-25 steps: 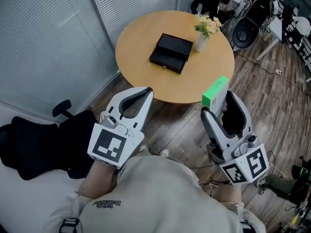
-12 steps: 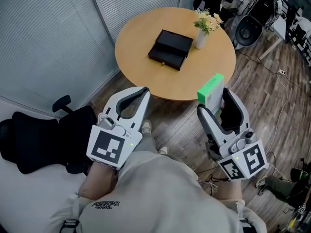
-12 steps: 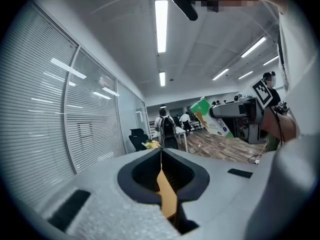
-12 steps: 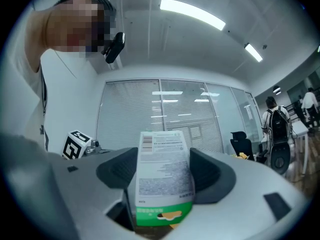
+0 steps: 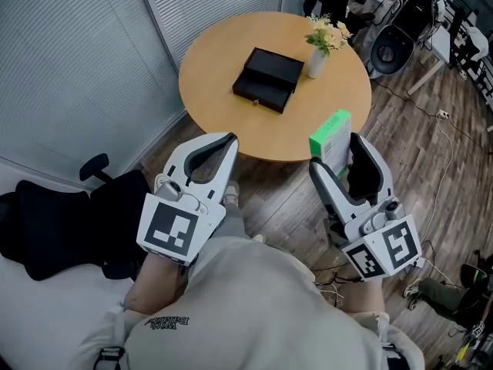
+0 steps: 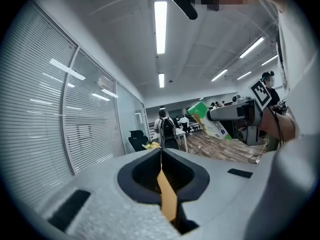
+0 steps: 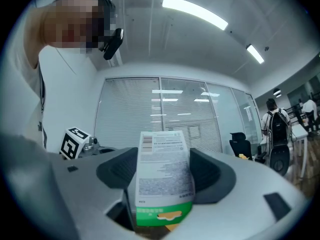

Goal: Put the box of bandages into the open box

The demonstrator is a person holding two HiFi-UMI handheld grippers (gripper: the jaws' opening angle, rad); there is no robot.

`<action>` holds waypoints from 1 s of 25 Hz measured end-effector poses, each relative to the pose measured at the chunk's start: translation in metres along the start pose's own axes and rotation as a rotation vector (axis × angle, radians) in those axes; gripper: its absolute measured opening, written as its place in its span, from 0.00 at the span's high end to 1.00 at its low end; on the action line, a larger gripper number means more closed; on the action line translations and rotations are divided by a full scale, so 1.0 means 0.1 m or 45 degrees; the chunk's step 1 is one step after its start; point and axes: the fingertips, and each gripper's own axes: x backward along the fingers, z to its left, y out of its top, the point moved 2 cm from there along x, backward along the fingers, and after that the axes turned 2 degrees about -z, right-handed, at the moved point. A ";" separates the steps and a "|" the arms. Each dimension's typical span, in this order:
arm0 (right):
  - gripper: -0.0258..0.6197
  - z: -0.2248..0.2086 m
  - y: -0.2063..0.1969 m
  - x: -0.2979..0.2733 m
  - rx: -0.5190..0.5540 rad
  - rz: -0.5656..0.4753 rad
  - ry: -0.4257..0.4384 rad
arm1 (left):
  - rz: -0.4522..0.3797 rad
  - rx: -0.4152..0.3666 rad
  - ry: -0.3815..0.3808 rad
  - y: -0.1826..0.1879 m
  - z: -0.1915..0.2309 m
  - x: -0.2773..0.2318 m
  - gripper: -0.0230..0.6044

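Round wooden table ahead, black office chair off to the low left. Left gripper is held short of the table's near edge, jaws pressed together with nothing between them; same in the left gripper view. Right gripper is clamped on the box of bandages, green end up, at the table's near right edge. Its own view shows the printed white face between the jaws. Open box, black, sits mid-table, well apart from the bandages. Vase of flowers is just beside it on the right.
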 end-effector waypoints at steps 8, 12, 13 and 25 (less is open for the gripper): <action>0.47 -0.08 -0.04 -0.24 0.010 0.009 0.004 | 0.016 -0.005 -0.015 -0.06 0.18 -0.13 0.93; 0.47 -0.14 -0.09 -0.42 0.007 0.023 0.012 | 0.031 -0.004 -0.030 -0.12 0.31 -0.27 0.93; 0.47 -0.16 -0.10 -0.46 0.008 0.026 0.013 | 0.032 -0.004 -0.033 -0.13 0.34 -0.31 0.93; 0.47 -0.52 -0.18 -1.08 0.017 0.068 -0.035 | 0.051 -0.012 -0.086 -0.21 0.83 -0.84 0.93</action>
